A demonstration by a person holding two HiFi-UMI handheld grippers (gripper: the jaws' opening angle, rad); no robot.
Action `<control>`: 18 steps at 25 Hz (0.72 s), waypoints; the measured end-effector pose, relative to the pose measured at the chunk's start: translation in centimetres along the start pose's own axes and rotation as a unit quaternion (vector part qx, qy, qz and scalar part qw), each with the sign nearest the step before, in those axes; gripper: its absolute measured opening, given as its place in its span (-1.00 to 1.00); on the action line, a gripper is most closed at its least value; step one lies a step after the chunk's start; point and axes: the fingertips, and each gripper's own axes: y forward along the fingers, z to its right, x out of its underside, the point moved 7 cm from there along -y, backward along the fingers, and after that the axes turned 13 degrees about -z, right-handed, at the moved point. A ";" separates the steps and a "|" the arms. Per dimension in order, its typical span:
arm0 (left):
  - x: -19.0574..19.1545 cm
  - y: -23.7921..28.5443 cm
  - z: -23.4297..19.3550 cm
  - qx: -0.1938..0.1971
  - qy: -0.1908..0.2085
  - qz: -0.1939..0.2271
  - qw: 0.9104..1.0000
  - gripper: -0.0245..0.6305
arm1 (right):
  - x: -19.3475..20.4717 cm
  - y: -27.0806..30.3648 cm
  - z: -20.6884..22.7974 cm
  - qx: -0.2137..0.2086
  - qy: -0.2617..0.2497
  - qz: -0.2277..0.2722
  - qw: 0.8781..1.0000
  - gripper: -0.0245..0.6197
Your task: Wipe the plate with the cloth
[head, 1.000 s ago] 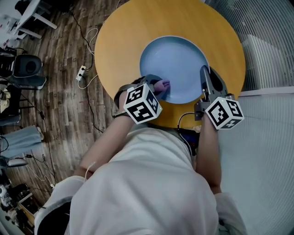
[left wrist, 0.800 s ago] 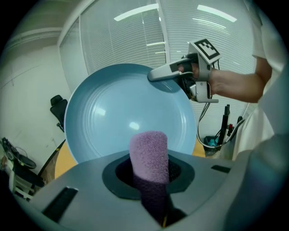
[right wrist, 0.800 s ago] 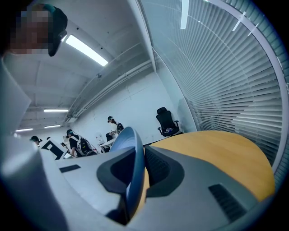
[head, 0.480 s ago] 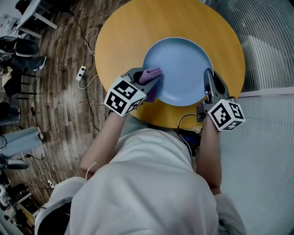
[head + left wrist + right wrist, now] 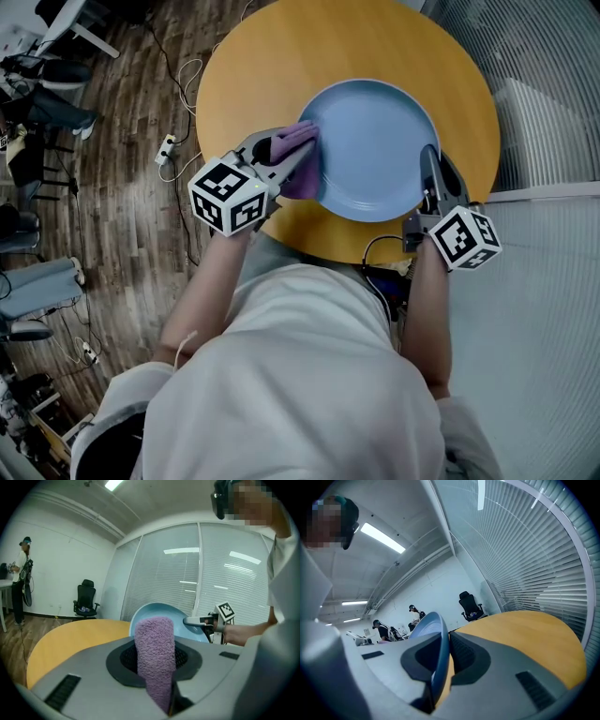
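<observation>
A light blue plate (image 5: pixel 370 145) is held tilted above the round yellow table (image 5: pixel 262 66). My right gripper (image 5: pixel 428 169) is shut on the plate's right rim (image 5: pixel 436 667), which runs edge-on between its jaws in the right gripper view. My left gripper (image 5: pixel 298 155) is shut on a purple cloth (image 5: pixel 298 150) at the plate's left edge. In the left gripper view the cloth (image 5: pixel 154 663) sticks up between the jaws, with the plate (image 5: pixel 159 616) and the right gripper (image 5: pixel 199 620) beyond it.
Wooden floor with cables and a power strip (image 5: pixel 166 150) lies left of the table. Window blinds (image 5: pixel 544 84) run along the right. An office chair (image 5: pixel 85 603) and a standing person (image 5: pixel 22 581) are across the room.
My left gripper has carried the cloth from the plate's near-left inside up and out to its left rim, rolling as it went. The plate and right gripper have barely shifted.
</observation>
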 end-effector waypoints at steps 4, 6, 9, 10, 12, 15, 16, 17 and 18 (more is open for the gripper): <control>-0.5 -0.9 -1.0 0.008 -0.037 0.038 0.999 -0.67 | -0.1 0.0 0.5 -0.003 0.008 -0.001 1.000 -0.80; -0.6 -1.3 -1.4 0.005 -0.045 0.058 0.997 -0.67 | -0.1 0.0 0.7 -0.002 0.009 -0.001 1.000 -0.80; -0.7 -2.1 -1.7 -0.004 -0.039 0.073 0.997 -0.67 | -0.1 -0.2 0.9 -0.004 0.012 0.001 1.000 -0.80; -0.6 -2.3 -1.7 -0.006 -0.039 0.075 0.996 -0.67 | -0.1 -0.4 0.9 -0.005 0.013 0.002 1.000 -0.80; -0.4 -2.6 -1.6 -0.008 -0.037 0.080 0.996 -0.67 | 0.1 -0.6 0.9 -0.005 0.016 0.004 1.000 -0.80; -0.7 -3.5 -1.9 -0.018 -0.020 0.093 0.995 -0.67 | 0.1 -0.3 0.7 -0.006 0.021 0.004 1.000 -0.80; -1.0 -3.8 -2.2 -0.023 -0.013 0.097 0.995 -0.68 | -0.1 -0.2 0.6 -0.005 0.022 0.003 1.000 -0.80; -1.3 -4.1 -2.4 -0.030 -0.008 0.102 0.994 -0.67 | -0.5 -0.1 0.6 -0.005 0.025 0.003 1.000 -0.80; -1.7 -4.2 -2.7 -0.037 -0.006 0.107 0.994 -0.67 | -0.8 0.0 0.8 -0.004 0.027 0.003 1.000 -0.80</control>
